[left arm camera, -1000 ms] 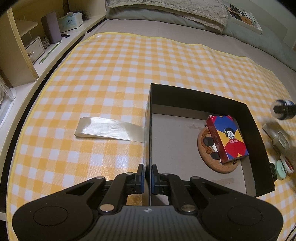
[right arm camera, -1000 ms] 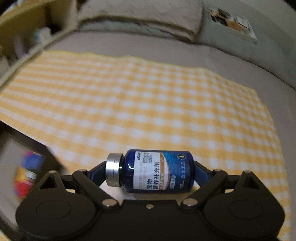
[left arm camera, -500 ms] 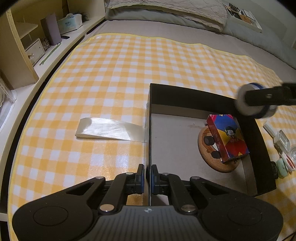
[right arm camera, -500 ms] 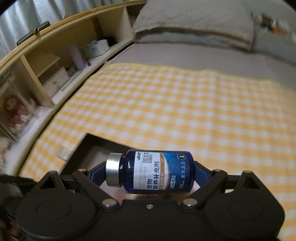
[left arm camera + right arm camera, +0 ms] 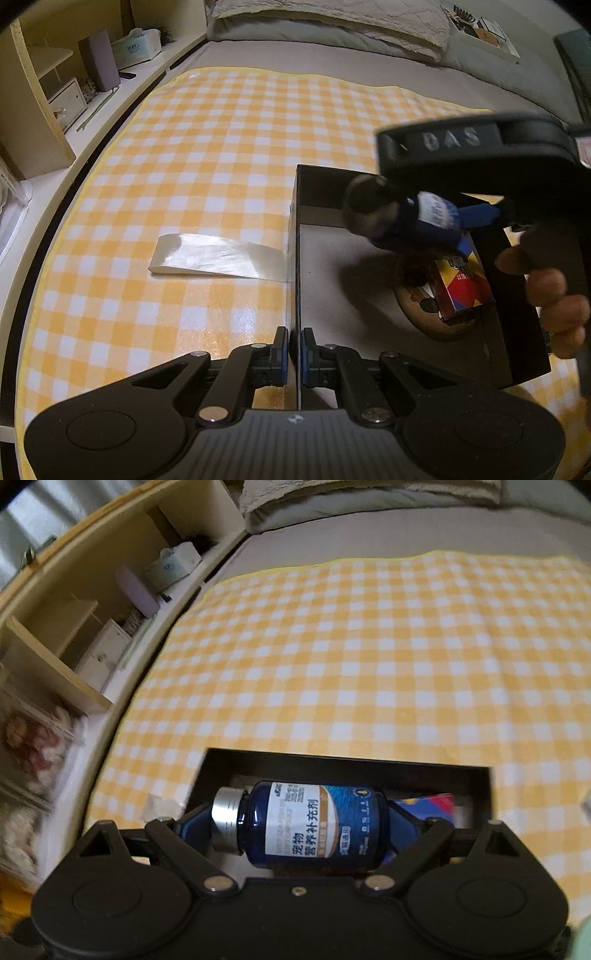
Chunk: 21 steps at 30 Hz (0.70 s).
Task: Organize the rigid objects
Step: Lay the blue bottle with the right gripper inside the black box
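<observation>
While held: one bottle (image 5: pixel 314 825), one box (image 5: pixel 517 254).

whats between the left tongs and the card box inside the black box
In the left wrist view, only bare grey box floor lies between the left tongs, shut on the black box wall, and the card box on its cork coaster.

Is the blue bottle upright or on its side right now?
On its side. The bottle lies crosswise in the right gripper, silver cap pointing left, jaws clamped on cap and base, above the black box.
</observation>
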Each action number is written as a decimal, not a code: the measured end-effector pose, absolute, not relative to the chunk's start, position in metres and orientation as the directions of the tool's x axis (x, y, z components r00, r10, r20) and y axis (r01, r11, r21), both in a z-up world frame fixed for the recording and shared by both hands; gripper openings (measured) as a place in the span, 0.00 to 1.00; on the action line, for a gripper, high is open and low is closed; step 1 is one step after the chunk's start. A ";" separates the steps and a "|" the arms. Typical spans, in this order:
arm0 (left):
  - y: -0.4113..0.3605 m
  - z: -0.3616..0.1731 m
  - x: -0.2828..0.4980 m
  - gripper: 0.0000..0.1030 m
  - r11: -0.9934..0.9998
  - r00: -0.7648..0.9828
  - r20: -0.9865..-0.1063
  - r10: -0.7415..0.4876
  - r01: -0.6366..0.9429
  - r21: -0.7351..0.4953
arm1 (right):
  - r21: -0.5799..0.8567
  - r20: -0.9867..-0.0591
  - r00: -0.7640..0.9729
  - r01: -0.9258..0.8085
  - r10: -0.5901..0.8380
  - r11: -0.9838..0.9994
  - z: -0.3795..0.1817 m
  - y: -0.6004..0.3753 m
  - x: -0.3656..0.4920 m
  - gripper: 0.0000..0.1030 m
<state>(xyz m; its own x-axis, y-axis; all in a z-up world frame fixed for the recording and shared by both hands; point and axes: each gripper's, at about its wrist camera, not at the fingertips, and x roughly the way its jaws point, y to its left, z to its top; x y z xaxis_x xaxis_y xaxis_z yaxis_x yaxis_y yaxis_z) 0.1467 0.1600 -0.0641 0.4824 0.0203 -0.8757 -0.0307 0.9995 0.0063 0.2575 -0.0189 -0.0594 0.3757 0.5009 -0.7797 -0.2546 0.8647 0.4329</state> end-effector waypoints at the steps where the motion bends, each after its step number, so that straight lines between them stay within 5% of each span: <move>1: 0.160 -0.064 0.147 0.07 1.000 0.482 -0.876 0.021 -0.030 0.008 | 0.452 -0.775 0.371 -0.241 0.512 0.859 -0.062 -0.017 0.258 0.92; 13: 0.160 -0.063 0.145 0.07 1.000 0.485 -0.874 0.017 -0.029 0.003 | 0.447 -0.773 0.349 -0.294 0.530 0.845 -0.060 -0.017 0.256 0.93; 21: 0.159 -0.062 0.145 0.07 1.000 0.486 -0.874 0.016 -0.029 0.003 | 0.355 -0.803 0.327 -0.409 0.498 0.841 -0.065 -0.005 0.248 0.52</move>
<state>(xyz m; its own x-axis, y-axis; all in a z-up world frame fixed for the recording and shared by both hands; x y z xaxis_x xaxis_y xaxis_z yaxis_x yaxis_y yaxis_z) 0.1446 0.1589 -0.0619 0.4858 0.0163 -0.8739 -0.0290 0.9996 0.0025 0.2477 -0.0055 -0.0648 0.3269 0.4978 -0.8033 -0.4091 0.8408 0.3545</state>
